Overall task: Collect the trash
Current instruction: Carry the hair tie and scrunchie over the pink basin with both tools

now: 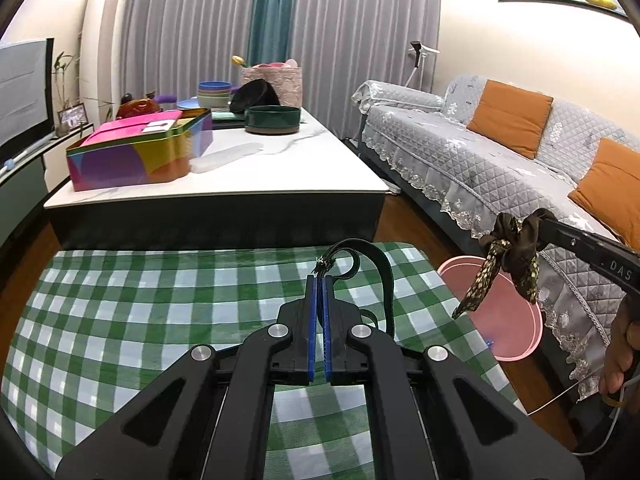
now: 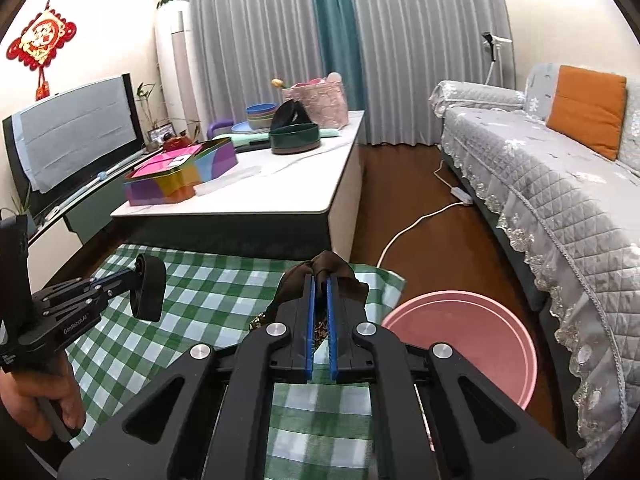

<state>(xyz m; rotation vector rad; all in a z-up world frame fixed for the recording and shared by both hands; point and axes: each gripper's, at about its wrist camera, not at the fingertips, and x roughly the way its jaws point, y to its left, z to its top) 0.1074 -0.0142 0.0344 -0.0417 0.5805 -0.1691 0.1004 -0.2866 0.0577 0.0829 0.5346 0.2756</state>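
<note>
While both tongs hang over green checked cloth, left gripper pinches black strap, frame centre; right gripper clamps brown scrunchie. Pink bin lower right.

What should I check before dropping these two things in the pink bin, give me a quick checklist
1. Right gripper clamped on the brown scrunchie: ok.
2. Left gripper clamped on the black strap: ok.
3. Scrunchie above the pink bin: seems so in the left view, but cannot tell for sure.
4. Strap above the bin: not ok, it hangs over the green checked cloth.
5. Bin mouth unobstructed: ok.
6. Grippers apart from each other: ok.
</note>
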